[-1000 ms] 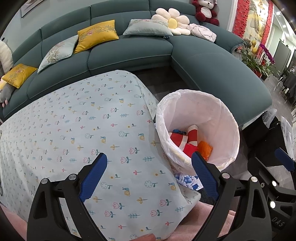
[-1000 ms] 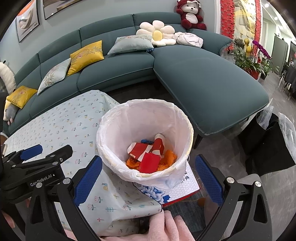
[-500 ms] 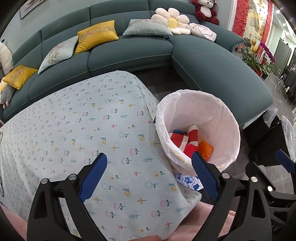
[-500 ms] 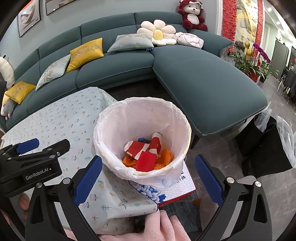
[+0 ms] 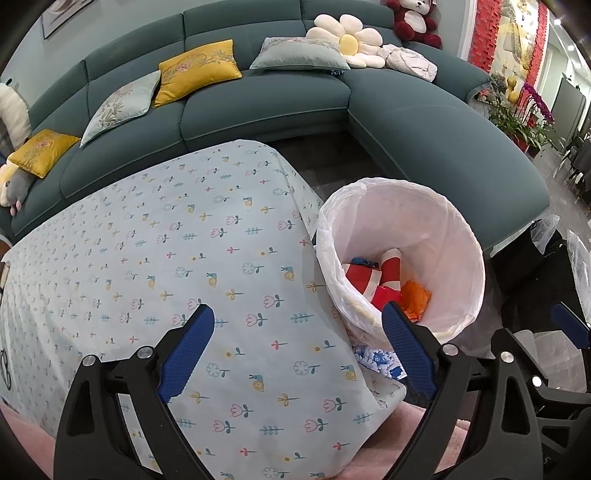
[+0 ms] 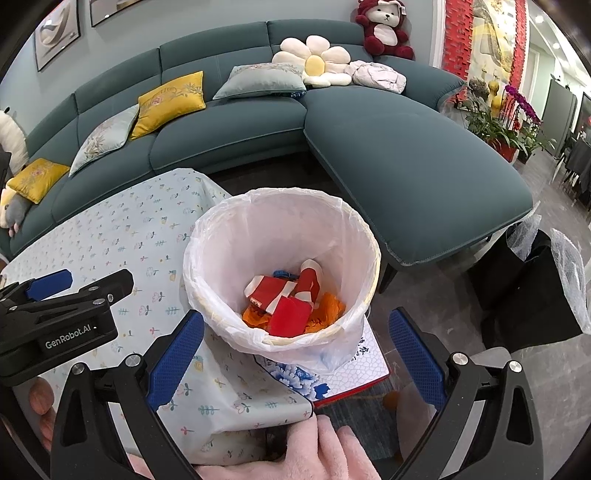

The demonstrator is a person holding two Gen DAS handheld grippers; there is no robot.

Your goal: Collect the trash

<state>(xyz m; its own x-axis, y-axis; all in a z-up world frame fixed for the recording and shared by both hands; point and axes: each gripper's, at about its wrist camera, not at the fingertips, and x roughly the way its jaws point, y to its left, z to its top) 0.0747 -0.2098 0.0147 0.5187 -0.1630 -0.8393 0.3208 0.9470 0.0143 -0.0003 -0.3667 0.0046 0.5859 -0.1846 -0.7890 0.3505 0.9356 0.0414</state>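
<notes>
Room: living room with a teal sectional sofa along the back, carrying yellow and grey cushions, a flower-shaped pillow and a red-and-white plush bear at the corner.
Surface: low, covered by a pale cloth printed with small flowers and snails; the cloth hangs over the near corner.
Bin: a bin lined with a white bag stands just beside the surface's right edge, apparently resting on a blue-and-white patterned box with a red edge.
Trash: red-and-white wrappers and orange crumpled pieces lie at the bottom of the bin, with a small blue scrap behind them.
Left hand-held gripper: blue-padded fingers spread wide, nothing between them; it hovers over the near right corner of the cloth, its right finger overlapping the bin's rim in view.
Right hand-held gripper: fingers spread wide and empty, hovering just in front of the bin, the bin framed between them.
Floor side: dark bags with bubble wrap stand right of the bin; potted plants beyond the sofa's end.
Foreground: a pink fleecy fabric shows at the bottom edge.
</notes>
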